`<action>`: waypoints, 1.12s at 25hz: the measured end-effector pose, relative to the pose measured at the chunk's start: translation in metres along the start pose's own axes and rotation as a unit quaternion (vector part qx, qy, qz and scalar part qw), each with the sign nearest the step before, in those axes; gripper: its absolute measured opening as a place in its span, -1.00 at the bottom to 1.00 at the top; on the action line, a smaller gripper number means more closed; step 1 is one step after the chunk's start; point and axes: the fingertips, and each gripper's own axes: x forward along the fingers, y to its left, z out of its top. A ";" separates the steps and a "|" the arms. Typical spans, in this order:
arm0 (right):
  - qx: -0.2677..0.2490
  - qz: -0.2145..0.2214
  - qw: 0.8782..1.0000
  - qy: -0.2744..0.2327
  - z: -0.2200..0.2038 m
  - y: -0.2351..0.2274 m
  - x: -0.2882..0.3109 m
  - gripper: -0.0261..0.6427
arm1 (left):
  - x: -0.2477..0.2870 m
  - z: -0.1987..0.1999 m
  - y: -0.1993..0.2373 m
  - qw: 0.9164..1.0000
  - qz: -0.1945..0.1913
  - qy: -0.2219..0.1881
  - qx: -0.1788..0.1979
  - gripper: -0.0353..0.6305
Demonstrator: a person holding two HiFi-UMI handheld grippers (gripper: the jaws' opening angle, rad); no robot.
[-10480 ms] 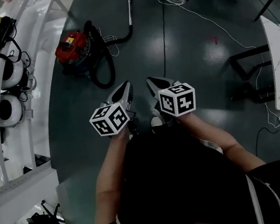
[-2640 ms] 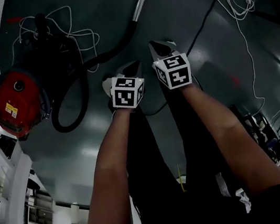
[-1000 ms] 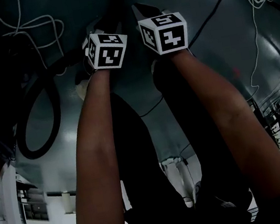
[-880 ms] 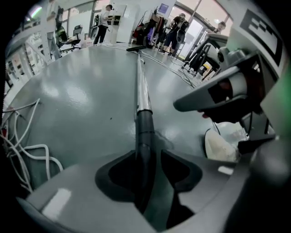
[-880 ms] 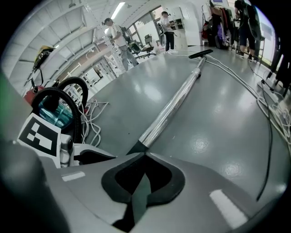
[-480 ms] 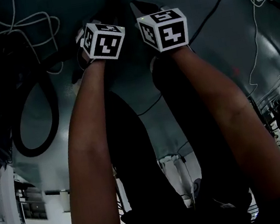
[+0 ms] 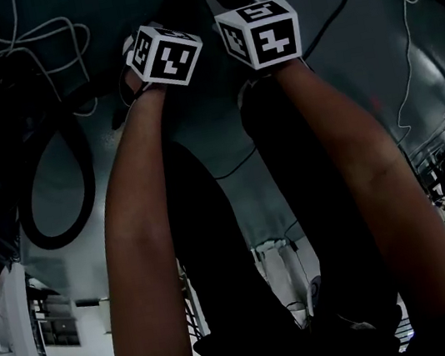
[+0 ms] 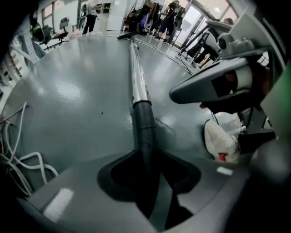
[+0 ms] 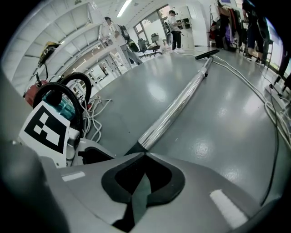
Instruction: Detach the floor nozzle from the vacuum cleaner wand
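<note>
Nozzle (image 8: 126, 35), dark and flat, lies at the far end of the chrome wand (image 8: 137, 82). It is well away from me on the floor (image 8: 68, 104) and, as far as I can tell, joined to the wand. The wand runs straight toward my left gripper (image 8: 146, 154) and ends in a dark cuff (image 8: 144, 125). My left jaws have just been closing. They stand wide, tips against both sides of the cuff, so I have hold of the wand at its hose end. My right gripper (image 9: 143, 154) hangs just beside it, jaws pressed together on nothing, tips pointing down near where chrome meets cuff.

I judge this the opening step: securing the wand, not yet working the joint. The next move calls for getting to the nozzle end (the joint is out of reach from here), either by drawing the wand in or by moving along it. Then one gripper should steady the tube while the other pulls the nozzle off along the tube's line. The right jaws must open first for that.

The floor is smooth, grey-green and glossy, with patches of lamp glare. A black hose (image 9: 85, 98) loops toward a red vacuum body (image 9: 31, 94) on my left. White cords (image 8: 18, 159) lie loose nearby, and a white shoe (image 8: 220, 141) stands by the cuff. White shelving (image 9: 68, 41), office chairs and a few people are at the far side of the room.
</note>
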 end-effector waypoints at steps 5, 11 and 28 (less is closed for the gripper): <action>-0.058 0.020 0.998 0.017 -0.002 0.006 -0.008 -0.93 | -0.024 0.006 -0.020 0.999 -0.043 -0.002 0.003 -0.44; -0.085 0.027 0.996 0.000 0.017 0.017 -0.030 -0.93 | -0.061 0.001 -0.031 0.999 -0.051 -0.001 -0.002 -0.45; -0.523 0.117 0.842 0.060 0.041 0.083 -0.102 -0.62 | -0.167 -0.021 -0.057 0.995 -0.096 0.011 -0.036 -0.46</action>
